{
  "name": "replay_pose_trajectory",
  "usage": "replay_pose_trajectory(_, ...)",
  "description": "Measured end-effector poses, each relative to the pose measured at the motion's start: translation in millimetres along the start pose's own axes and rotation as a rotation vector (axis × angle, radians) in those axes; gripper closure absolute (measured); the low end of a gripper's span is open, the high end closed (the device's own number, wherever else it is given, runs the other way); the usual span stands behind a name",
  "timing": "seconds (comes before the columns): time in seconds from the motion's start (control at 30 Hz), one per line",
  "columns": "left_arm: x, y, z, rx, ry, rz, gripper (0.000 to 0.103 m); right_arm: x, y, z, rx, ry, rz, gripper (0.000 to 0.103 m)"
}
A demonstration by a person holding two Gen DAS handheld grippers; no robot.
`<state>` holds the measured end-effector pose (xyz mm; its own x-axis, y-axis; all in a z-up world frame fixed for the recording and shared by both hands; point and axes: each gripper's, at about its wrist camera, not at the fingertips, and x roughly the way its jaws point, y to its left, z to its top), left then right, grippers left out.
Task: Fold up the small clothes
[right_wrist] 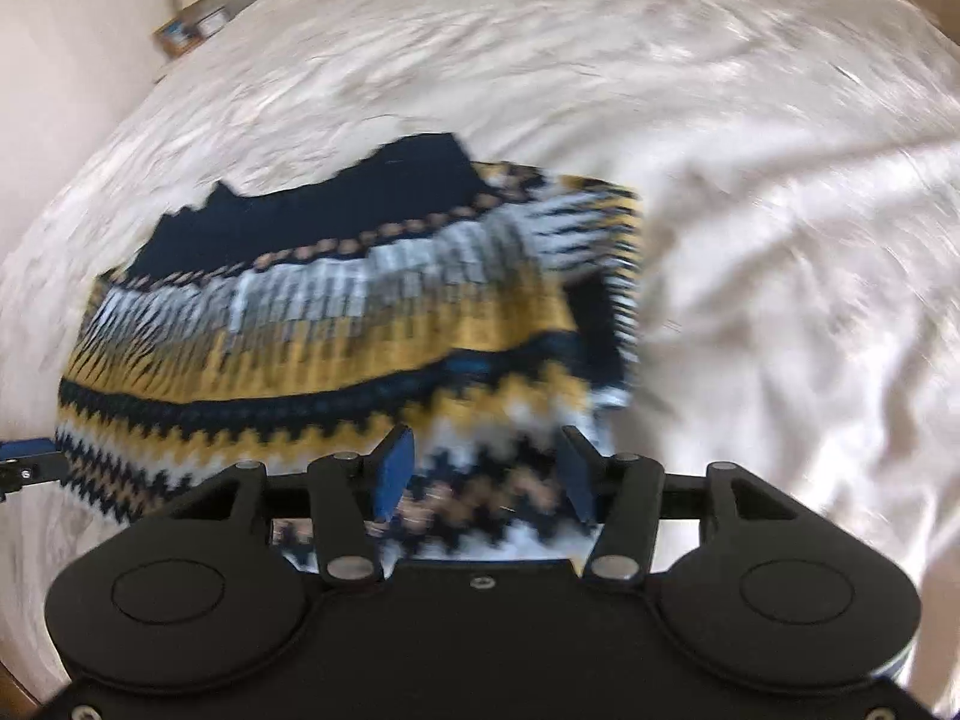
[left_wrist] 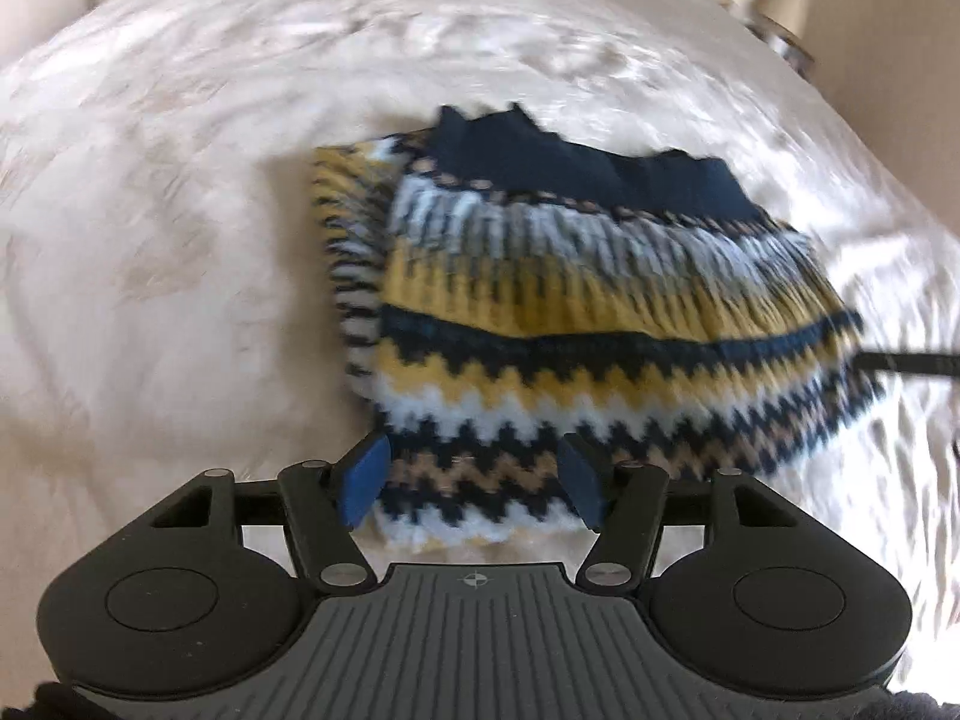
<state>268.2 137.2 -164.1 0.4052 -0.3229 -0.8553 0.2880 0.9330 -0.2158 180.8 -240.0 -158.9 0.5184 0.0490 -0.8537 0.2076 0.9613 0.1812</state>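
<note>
A small knitted sweater with navy, yellow, white and tan zigzag stripes lies folded on a white bed cover; it also shows in the right wrist view. My left gripper is open, its blue pads on either side of the sweater's near left edge. My right gripper is open too, its pads astride the near right edge. The left gripper's tip shows at the left edge of the right wrist view. Both views are motion-blurred.
The white wrinkled bed cover fills both views. A lamp and small items stand beside the bed at the far right. A box-like object sits at the far left of the right wrist view.
</note>
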Motion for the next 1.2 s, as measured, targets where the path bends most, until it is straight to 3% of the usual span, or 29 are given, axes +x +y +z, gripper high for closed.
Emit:
replay_pose_trajectory(0.17,14,9,5,-0.033,0.027,-0.005,0.043,2,-16,-2,0.012,0.023,-0.020,0.044)
replay_pose_trajectory(0.33,27,12,3,-0.078,0.063,-0.048,0.044,5,-21,-3,0.011,0.046,0.013,0.044)
replay_pose_trajectory(0.37,29,10,3,-0.070,0.072,-0.049,0.044,7,-21,-3,0.008,0.054,0.021,0.046)
replay_pose_trajectory(0.4,30,9,4,-0.067,0.076,-0.045,0.044,8,-19,-3,0.004,0.062,0.024,0.055)
replay_pose_trajectory(0.47,30,8,6,-0.074,0.078,-0.045,0.052,8,-16,-4,-0.003,0.071,0.027,0.067)
replay_pose_trajectory(0.53,29,8,6,-0.084,0.073,-0.051,0.064,9,-12,-4,-0.008,0.073,0.028,0.073)
replay_pose_trajectory(0.67,27,9,8,-0.112,0.074,-0.032,0.089,10,-9,-5,-0.016,0.080,0.018,0.076)
replay_pose_trajectory(0.9,13,-7,15,0.032,0.069,0.020,0.092,3,-5,2,-0.033,0.071,0.007,0.094)
replay_pose_trajectory(0.97,7,-5,16,0.058,0.068,0.028,0.092,-4,-5,7,-0.057,0.056,-0.033,0.094)
replay_pose_trajectory(1.2,33,17,9,-0.075,0.155,0.020,0.092,29,-16,0,-0.037,0.159,-0.087,0.094)
